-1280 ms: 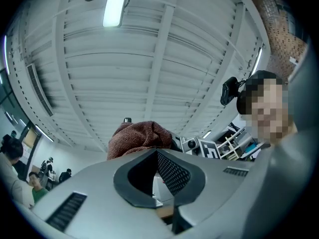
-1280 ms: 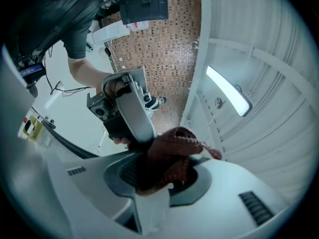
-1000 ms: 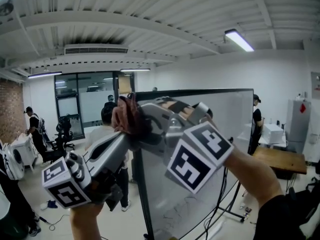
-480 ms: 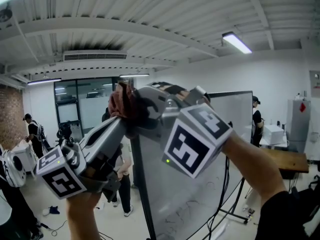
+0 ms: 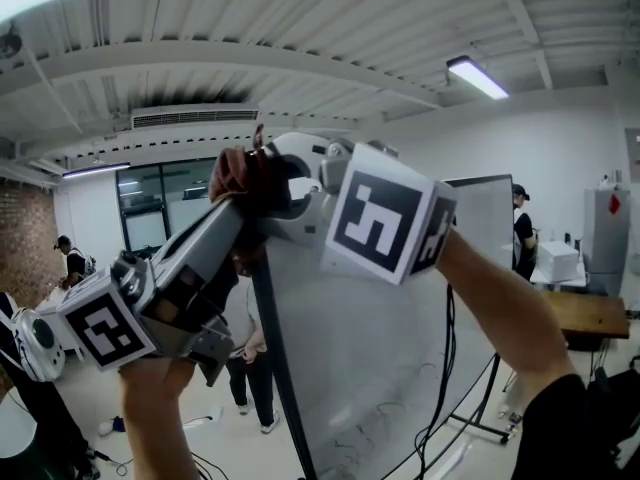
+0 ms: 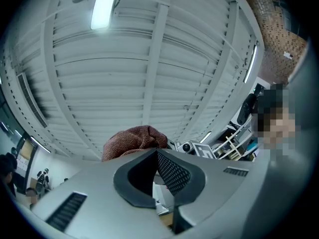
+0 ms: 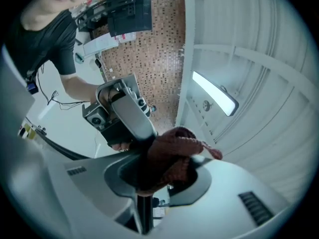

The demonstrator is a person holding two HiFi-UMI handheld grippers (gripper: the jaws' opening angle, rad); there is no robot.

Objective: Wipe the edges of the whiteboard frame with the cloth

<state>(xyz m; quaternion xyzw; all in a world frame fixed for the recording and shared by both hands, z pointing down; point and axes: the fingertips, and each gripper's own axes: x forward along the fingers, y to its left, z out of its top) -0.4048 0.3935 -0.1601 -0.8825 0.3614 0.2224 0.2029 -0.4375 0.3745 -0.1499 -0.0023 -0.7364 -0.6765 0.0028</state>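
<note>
The wiping step is under way at the top corner of the whiteboard (image 5: 380,368), high above the floor and near the ceiling. The right claw (image 5: 272,183) is clamped on the reddish-brown cloth (image 5: 238,173). In the right gripper view the cloth (image 7: 172,153) fills the gap between the jaws as a bunched wad, with a loose end hanging out to the right. The dark bar of the frame (image 7: 143,215) runs straight down below it.

The left claw (image 5: 235,218) comes up from below on the left and its tips reach the same wad. In the left gripper view its jaws meet at their tips with nothing seen between them. The cloth (image 6: 132,138) rises just beyond the left jaw, so this claw (image 6: 154,156) seems to press or steady the wad rather than hold it.

In the head view the frame (image 5: 275,358) drops away from the corner as a dark, slanting edge. Its top edge is hidden behind the right gripper's marker cube.

The next move probably calls for keeping the cloth pinched against the frame. It would then be drawn steadily along one edge from this corner, without letting the wad slip off the narrow bar.
</note>
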